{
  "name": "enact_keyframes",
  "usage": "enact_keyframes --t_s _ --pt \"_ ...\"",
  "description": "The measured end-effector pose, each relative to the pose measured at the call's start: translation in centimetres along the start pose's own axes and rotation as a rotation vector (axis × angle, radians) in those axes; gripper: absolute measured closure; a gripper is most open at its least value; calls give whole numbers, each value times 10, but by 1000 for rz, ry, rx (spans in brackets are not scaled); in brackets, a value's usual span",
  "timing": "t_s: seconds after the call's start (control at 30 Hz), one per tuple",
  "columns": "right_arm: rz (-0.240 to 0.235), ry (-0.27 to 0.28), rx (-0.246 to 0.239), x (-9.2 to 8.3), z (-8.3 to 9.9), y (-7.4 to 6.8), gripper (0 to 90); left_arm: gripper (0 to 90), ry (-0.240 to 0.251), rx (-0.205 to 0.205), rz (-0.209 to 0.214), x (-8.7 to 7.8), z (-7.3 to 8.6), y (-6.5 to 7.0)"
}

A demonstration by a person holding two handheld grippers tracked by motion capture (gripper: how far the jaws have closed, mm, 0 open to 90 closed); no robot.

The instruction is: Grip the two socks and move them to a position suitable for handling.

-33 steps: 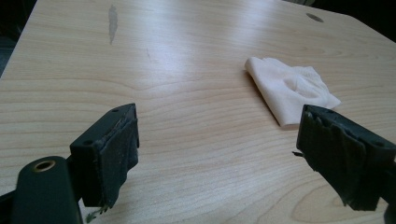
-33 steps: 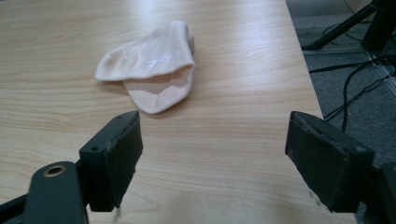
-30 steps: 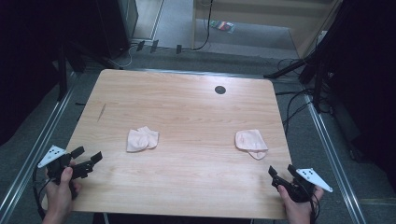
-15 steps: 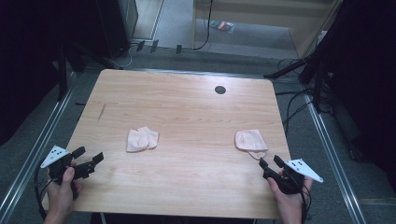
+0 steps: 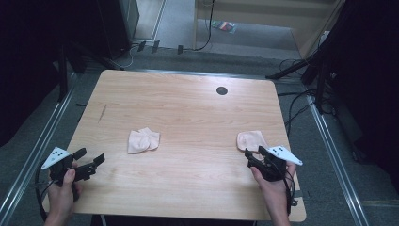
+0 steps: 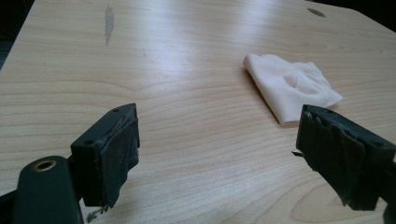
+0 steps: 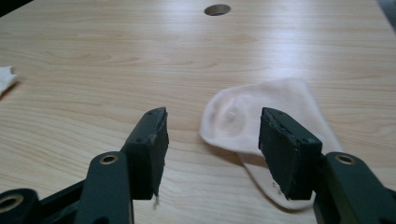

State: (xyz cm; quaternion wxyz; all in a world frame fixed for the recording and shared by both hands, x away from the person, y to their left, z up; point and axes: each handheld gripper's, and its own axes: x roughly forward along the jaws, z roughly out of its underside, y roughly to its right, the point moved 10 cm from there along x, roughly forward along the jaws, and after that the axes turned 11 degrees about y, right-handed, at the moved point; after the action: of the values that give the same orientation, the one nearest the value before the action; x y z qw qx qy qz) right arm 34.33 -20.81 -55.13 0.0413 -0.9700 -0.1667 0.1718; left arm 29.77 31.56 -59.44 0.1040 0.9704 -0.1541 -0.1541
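Observation:
Two pale pink socks lie on the wooden table [image 5: 188, 103]. The crumpled left sock [image 5: 143, 140] [image 6: 292, 86] lies ahead and to the right of my left gripper [image 5: 91, 156] [image 6: 217, 126], which hovers open over the front left corner with nothing between its jaws. The flat right sock [image 5: 251, 140] [image 7: 243, 112] lies just beyond my right gripper [image 5: 254, 153] [image 7: 212, 123]. Its jaws have just been closing and stand half apart. The sock's near edge shows below and between them, but the pads do not press on it.
A round cable hole [image 5: 221, 90] [image 7: 217, 9] sits near the table's far edge. A dark streak [image 5: 102, 113] marks the wood at the left. Metal rails [image 5: 42, 141], cables and dark stands surround the table on the floor.
My right hand has moved forward and left up to the right sock, and its jaws have narrowed. The left hand and both socks have stayed put.

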Motion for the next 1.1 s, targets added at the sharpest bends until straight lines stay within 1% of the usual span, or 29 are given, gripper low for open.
enact_keyframes --t_s 0.07,0.1,0.13,0.17,0.2,0.3,0.33,0.4,0.47,0.5,0.53,0.6,0.67,0.7,0.73,0.77,0.8,0.83,0.87,0.9,0.93,0.97,1.0,1.03,1.07,1.1 --pt "-22 -3 -4 6 -1 -10 439 136 0 3 0 0 0 0" --pt "-37 -7 -7 10 -2 -18 445 136 1 3 0 0 0 0" --pt "-37 -7 -7 10 -2 -18 445 136 1 3 0 0 0 0" --pt "-53 -11 -13 15 -3 -28 450 136 4 2 0 1 0 1" --pt "-53 -11 -13 15 -3 -28 450 136 4 2 0 1 0 1" --pt "-80 -15 -27 22 -3 -44 465 136 4 5 -4 0 0 1" --pt "-92 -15 -31 25 -3 -50 471 136 4 13 -10 0 0 0" --pt "-114 -23 -34 31 -2 -62 486 137 2 43 -28 1 0 2" --pt "-133 -29 -40 35 -1 -72 497 138 -3 69 -40 2 -1 5" --pt "-147 -34 -47 40 0 -82 500 140 -6 75 -42 5 -2 9" --pt "-147 -34 -47 40 0 -82 500 145 -6 75 -42 5 -2 9" --pt "-160 -43 -55 44 1 -91 503 146 -6 67 -16 9 -4 18" --pt "-171 -46 -63 49 3 -100 507 158 -18 71 -2 15 -5 29" --pt "-178 -52 -69 52 4 -105 513 169 -21 68 14 17 -6 36" --pt "-178 -52 -69 52 4 -105 513 169 -15 61 32 20 -7 44" --pt "-187 -60 -73 55 6 -111 515 170 -13 53 64 27 -10 56" --pt "-187 -60 -73 55 6 -111 515 171 -13 53 64 27 -10 56" --pt "-191 -63 -73 56 7 -114 516 171 -17 51 90 30 -11 64" --pt "-197 -64 -75 57 7 -117 516 171 -20 49 100 32 -11 67" --pt "-205 -66 -78 58 8 -120 515 170 -40 48 121 39 -10 77" --pt "-205 -66 -78 58 8 -120 515 173 -40 48 121 39 -10 77" --pt "-209 -69 -77 58 10 -122 515 182 -72 56 125 48 -8 85" --pt "-209 -69 -77 58 10 -122 515 188 -72 56 125 48 -8 85" --pt "-213 -71 -80 58 11 -121 515 194 -95 71 123 57 -6 94" --pt "-213 -71 -80 58 11 -121 515 195 -95 71 123 57 -6 94" --pt "-214 -72 -77 58 11 -121 514 195 -108 71 122 63 -5 99"
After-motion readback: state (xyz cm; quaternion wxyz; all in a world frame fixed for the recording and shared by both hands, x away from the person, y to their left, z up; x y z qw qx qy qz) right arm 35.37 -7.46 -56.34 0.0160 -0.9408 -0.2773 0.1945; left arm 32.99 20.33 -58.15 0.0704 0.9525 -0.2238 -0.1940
